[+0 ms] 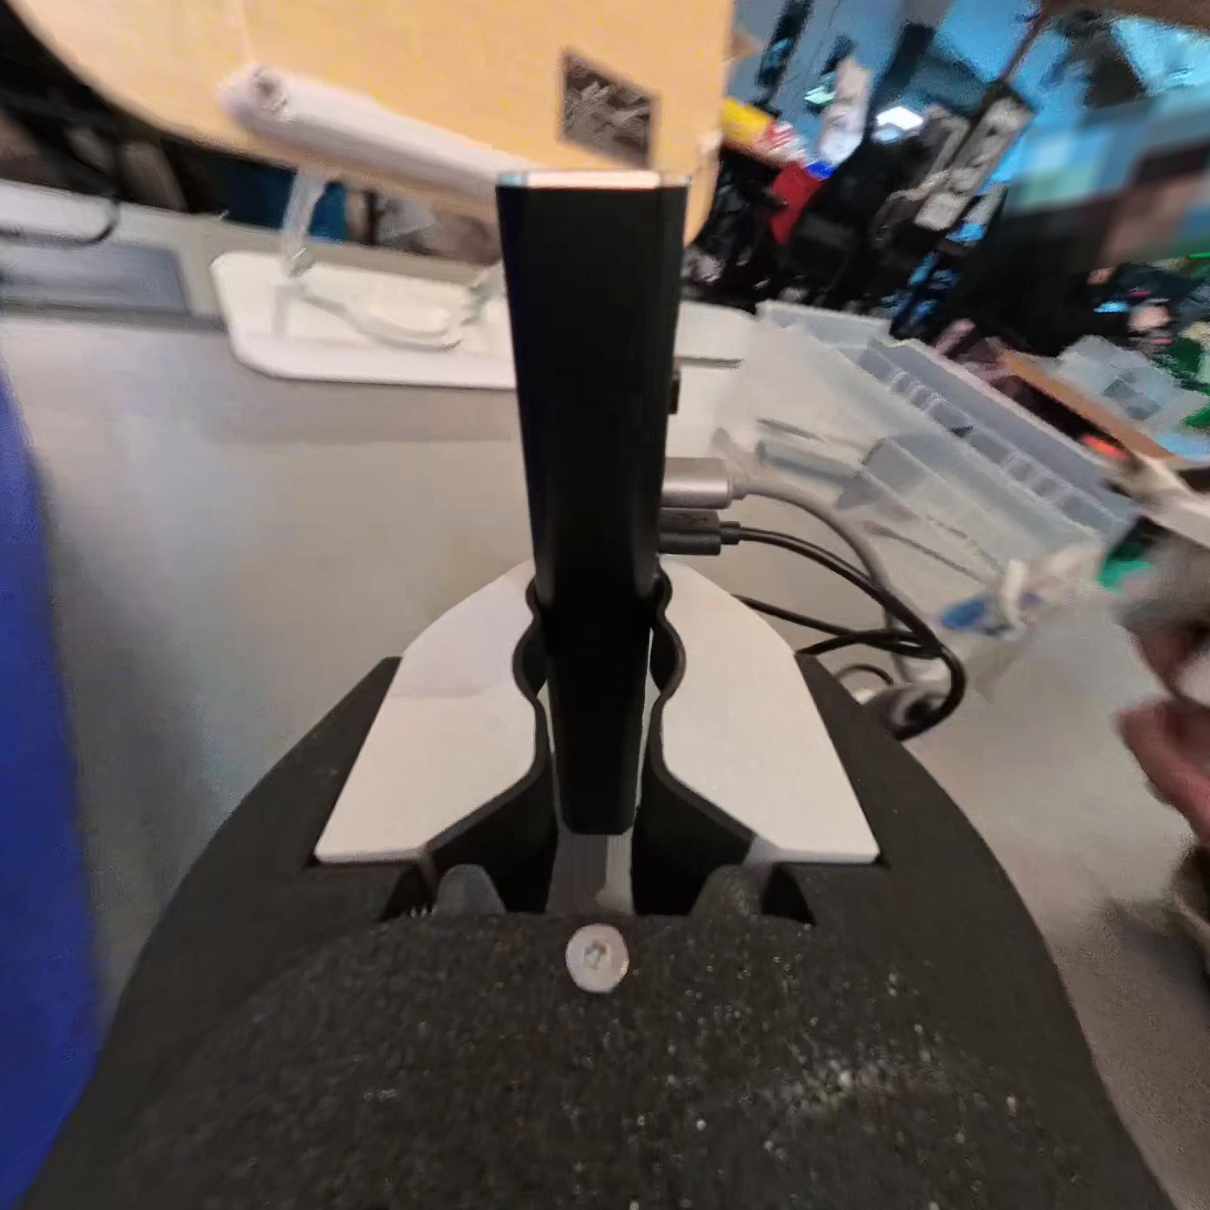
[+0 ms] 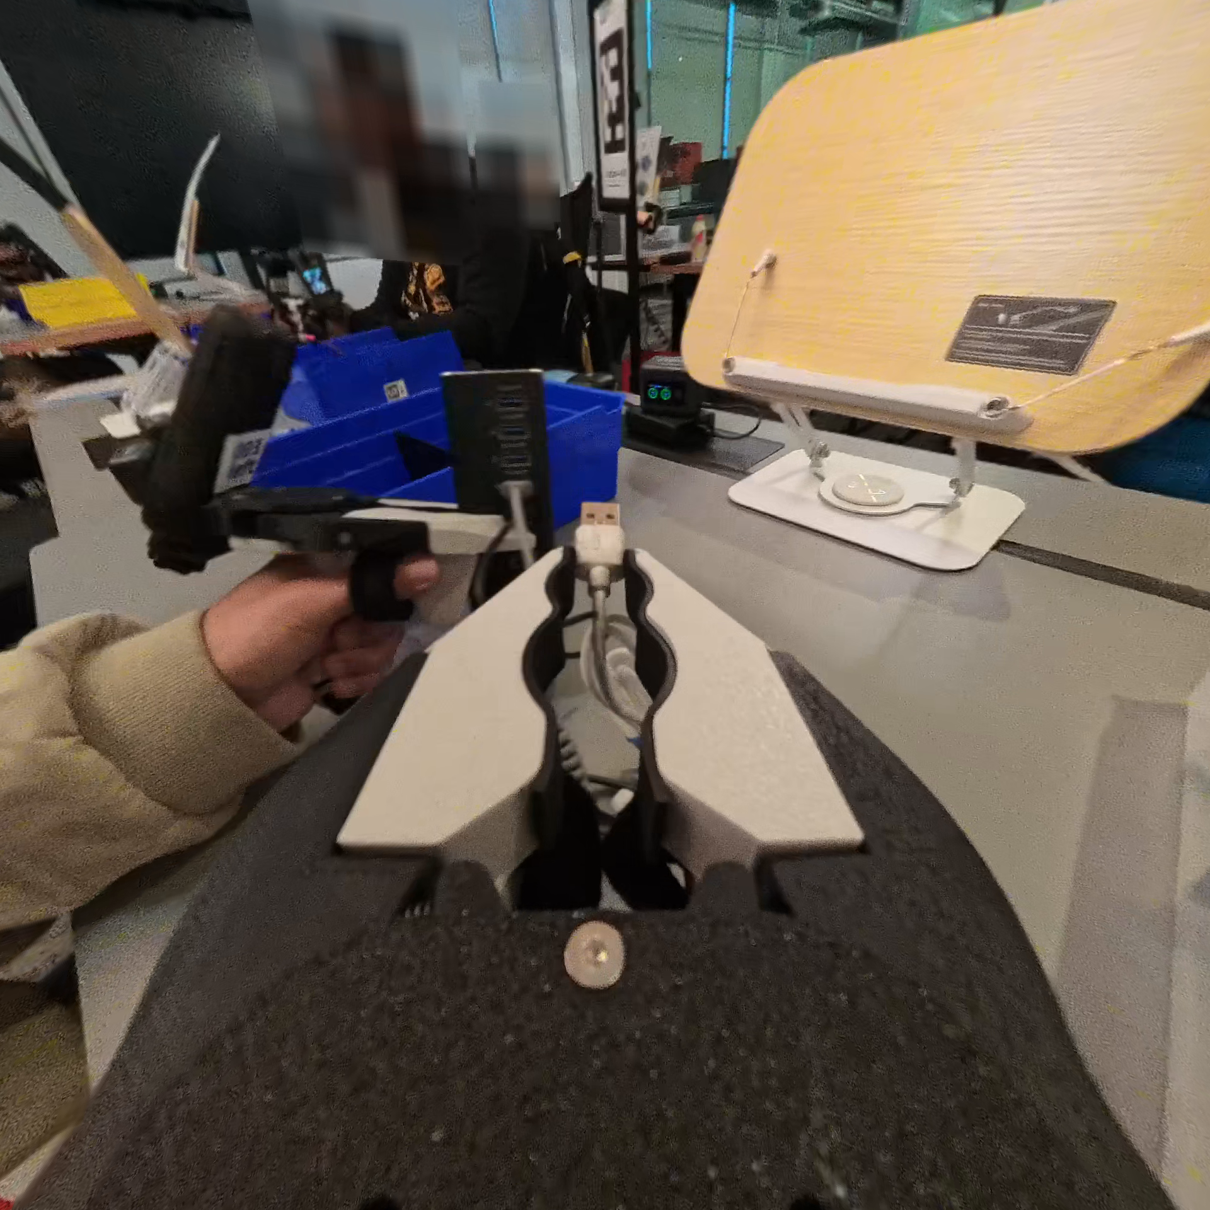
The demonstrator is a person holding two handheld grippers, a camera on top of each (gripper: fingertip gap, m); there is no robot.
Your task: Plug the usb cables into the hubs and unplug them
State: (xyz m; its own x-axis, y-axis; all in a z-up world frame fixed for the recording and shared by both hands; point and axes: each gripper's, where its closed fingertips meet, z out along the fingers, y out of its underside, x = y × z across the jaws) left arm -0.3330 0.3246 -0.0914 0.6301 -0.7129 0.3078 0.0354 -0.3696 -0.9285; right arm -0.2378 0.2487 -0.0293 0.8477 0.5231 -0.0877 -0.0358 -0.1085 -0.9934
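Observation:
My left gripper (image 1: 596, 596) is shut on a long black USB hub (image 1: 592, 419) and holds it upright above the table. A silver plug (image 1: 697, 483) and a black plug (image 1: 691, 533) sit in ports on the hub's right side, their cables trailing to the table. In the right wrist view the hub (image 2: 494, 445) stands left of centre, held by the left gripper (image 2: 517, 524) in a person's hand (image 2: 308, 635). My right gripper (image 2: 599, 556) is shut on a white USB cable plug (image 2: 599, 527), its metal end pointing forward, just right of the hub and apart from it.
A wooden board on a white stand (image 2: 877, 504) sits at the back right of the grey table (image 2: 916, 687). Blue bins (image 2: 366, 419) stand behind the hub. A clear compartment box (image 1: 969, 432) lies at the right. A small black device (image 2: 664, 393) sits at the back. About 15 centimeters separates my left fingertips from my right.

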